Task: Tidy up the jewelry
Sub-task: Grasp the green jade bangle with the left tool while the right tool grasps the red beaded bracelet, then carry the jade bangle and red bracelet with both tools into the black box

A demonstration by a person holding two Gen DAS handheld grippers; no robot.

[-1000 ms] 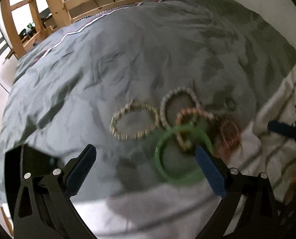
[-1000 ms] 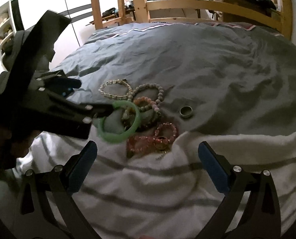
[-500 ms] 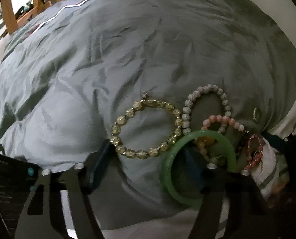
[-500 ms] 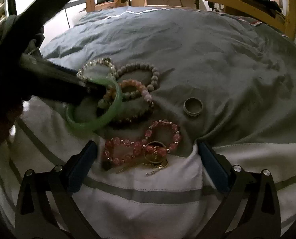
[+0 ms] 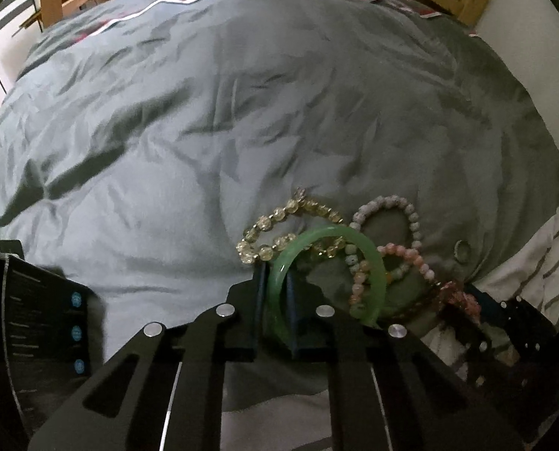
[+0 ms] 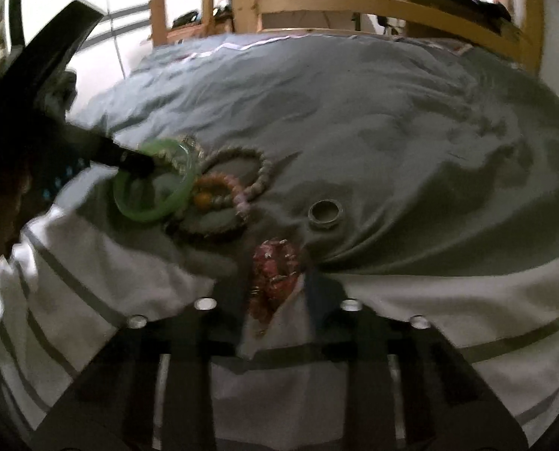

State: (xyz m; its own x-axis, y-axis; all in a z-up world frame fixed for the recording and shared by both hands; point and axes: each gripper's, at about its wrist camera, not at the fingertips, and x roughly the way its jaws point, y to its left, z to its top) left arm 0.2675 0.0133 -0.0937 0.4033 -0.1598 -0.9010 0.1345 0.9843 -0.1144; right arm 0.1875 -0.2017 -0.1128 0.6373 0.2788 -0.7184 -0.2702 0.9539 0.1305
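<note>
My left gripper is shut on the near rim of a green bangle, tilted over the jewelry pile on the grey duvet; it also shows in the right wrist view. Under it lie a yellow bead bracelet, a pale grey bead bracelet and a pink bead bracelet. My right gripper is shut on a red bead bracelet, bunched between the fingers at the edge of the striped white blanket. A metal ring lies just beyond it.
The grey duvet stretches far beyond the pile. A striped white blanket covers the near edge. A wooden bed frame stands behind. A black box lid sits at the left.
Both grippers went from wide open to shut. The left closed on the green bangle's rim and tilted it up; the right moved in and closed on the red bracelet.
</note>
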